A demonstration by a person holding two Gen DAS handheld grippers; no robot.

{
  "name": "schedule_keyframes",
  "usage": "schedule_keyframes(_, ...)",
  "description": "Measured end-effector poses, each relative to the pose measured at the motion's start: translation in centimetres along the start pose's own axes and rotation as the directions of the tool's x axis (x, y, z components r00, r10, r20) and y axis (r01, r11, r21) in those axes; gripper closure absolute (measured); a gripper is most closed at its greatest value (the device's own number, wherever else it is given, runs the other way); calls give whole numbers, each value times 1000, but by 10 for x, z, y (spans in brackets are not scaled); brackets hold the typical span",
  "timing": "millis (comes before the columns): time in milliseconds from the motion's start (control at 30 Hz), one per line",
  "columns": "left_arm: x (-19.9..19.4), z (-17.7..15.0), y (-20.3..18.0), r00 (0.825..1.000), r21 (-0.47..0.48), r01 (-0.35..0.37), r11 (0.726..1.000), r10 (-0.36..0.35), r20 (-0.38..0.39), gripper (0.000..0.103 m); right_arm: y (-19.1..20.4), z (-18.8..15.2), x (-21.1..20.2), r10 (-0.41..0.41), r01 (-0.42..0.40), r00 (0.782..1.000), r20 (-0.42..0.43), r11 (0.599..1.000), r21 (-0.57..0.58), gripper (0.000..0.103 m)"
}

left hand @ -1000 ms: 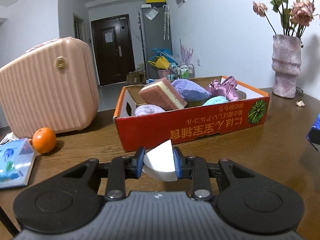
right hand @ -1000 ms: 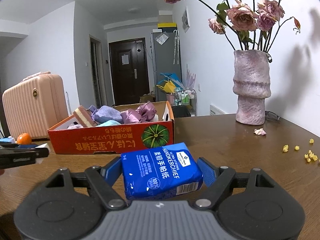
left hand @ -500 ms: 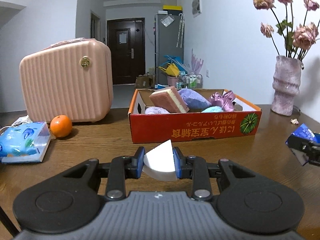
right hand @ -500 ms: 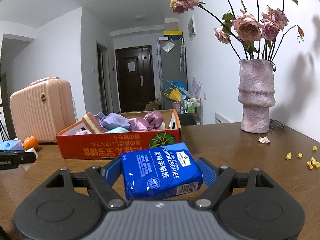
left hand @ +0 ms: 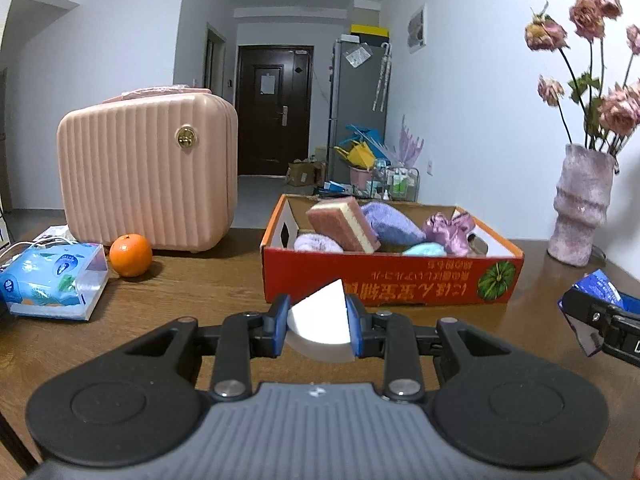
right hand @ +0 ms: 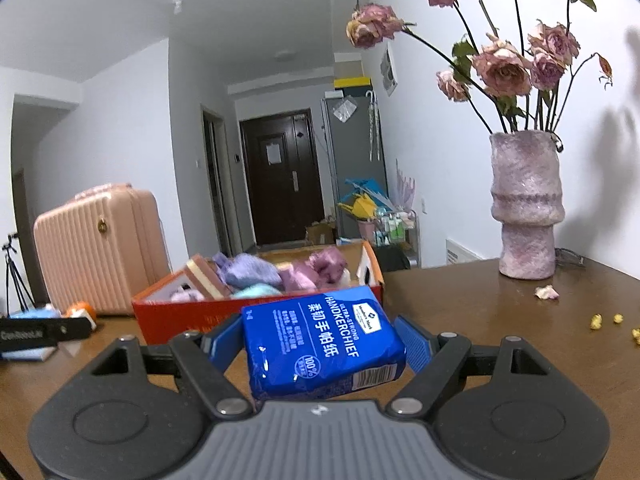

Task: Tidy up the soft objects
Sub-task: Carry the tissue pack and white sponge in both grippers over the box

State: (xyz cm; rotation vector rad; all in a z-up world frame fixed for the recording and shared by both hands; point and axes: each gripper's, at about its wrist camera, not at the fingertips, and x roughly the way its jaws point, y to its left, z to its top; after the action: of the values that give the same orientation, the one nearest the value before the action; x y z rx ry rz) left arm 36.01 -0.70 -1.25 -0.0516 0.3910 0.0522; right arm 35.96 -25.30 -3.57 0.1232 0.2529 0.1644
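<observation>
My left gripper [left hand: 318,326] is shut on a white wedge-shaped sponge [left hand: 320,320], held above the table in front of the orange cardboard box [left hand: 384,284]. The box holds a pink-and-yellow sponge [left hand: 342,224], purple cloths [left hand: 390,224], a pale blue item and a shiny purple bow. My right gripper [right hand: 316,344] is shut on a blue handkerchief tissue pack [right hand: 320,340], held tilted in front of the box's right end [right hand: 370,270]. The right gripper also shows at the right edge of the left wrist view [left hand: 600,320].
A pink suitcase [left hand: 148,168] stands at the back left, with an orange [left hand: 131,255] and a blue tissue pack [left hand: 52,280] before it. A pink vase with dried roses [right hand: 526,216] stands at the right. Petals and crumbs [right hand: 600,320] lie on the table.
Both grippers have risen and pulled back from the box, each keeping its object. The blue pack now sits more tilted in the right gripper.
</observation>
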Motion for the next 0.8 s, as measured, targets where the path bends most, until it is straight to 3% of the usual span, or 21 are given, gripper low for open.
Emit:
schedule_keyframes(367, 13, 31, -7, 998, -106, 0, 994, 6, 58, 73, 7, 19, 30, -11, 9, 998, 67, 999, 35, 23)
schedule_keyframes(800, 60, 56, -32, 995, -123, -10, 992, 22, 98, 73, 1, 38, 84, -38, 31, 995, 94, 997, 67, 23)
